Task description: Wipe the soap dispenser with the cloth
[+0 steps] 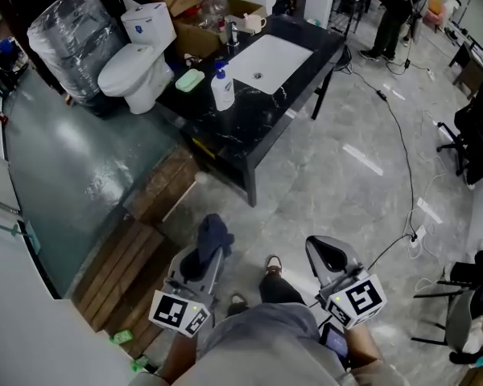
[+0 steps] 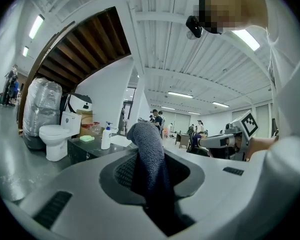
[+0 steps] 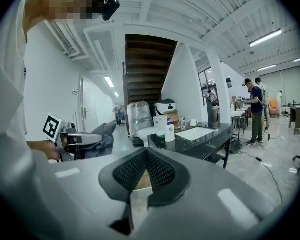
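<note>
The left gripper [image 1: 203,256] is clenched on the cloth [image 1: 212,230], a dark fold standing up out of its jaws. The right gripper [image 1: 327,254] is closed with nothing between its jaws. The dispenser [image 1: 222,89], a white pump bottle with a blue top, stands upright on the black counter [image 1: 253,139]. It is just beside the sink [image 1: 270,61] and well apart from both grippers, with open floor between.

The step in hand looks like the approach, and no wiping has begun. To do it well, bring the cloth in from the counter's front edge. Lay the free fold flat against the bottle's side rather than poking it with the tip. The bottle is probably light and could slide or tip, so the empty right gripper might steady it at the neck, below the pump. How much cloth hangs free is hard to judge from here. If there is little, short strokes would suit better.
</note>
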Available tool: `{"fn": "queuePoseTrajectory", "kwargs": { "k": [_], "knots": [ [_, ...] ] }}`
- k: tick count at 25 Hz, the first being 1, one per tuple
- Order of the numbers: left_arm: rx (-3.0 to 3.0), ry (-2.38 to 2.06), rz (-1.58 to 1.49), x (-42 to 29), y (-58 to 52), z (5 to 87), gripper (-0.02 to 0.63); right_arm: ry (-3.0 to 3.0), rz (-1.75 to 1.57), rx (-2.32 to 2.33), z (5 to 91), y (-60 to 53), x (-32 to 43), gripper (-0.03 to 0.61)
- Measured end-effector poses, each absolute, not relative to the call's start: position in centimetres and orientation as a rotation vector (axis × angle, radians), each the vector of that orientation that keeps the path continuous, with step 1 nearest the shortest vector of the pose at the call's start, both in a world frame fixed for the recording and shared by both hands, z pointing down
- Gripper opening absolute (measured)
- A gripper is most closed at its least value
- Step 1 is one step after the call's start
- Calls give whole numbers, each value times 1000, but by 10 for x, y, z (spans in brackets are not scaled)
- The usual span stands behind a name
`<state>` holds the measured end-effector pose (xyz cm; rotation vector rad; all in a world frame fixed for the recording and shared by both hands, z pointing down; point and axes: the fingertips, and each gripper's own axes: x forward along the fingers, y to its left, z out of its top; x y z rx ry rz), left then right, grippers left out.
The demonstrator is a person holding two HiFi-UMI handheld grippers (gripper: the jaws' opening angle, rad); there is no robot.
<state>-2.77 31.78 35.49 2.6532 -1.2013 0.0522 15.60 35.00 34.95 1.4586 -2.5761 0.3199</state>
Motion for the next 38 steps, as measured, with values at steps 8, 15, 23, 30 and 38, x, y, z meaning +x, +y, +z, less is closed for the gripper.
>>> {"fn": "queuePoseTrajectory", "kwargs": {
  "k": [8,15,23,30,38],
  "knots": [
    [2651,-1302,25,29,264,343,89,-2641,246,1473,338,294,182,2],
    [2658,-1428,-50,74,245,321,91,-2720,159,1449,316,269,181,0],
    [2634,-1448,-20,76,253,322,91,-2738,295,1489,326,275,200,0],
    [2623,-1424,-6,77,248,329,91,-2738,293,1424,334,276,189,0],
    [2622,-1437,-28,72,209,328,91,-2694,246,1456,330,242,181,0]
  ]
}}
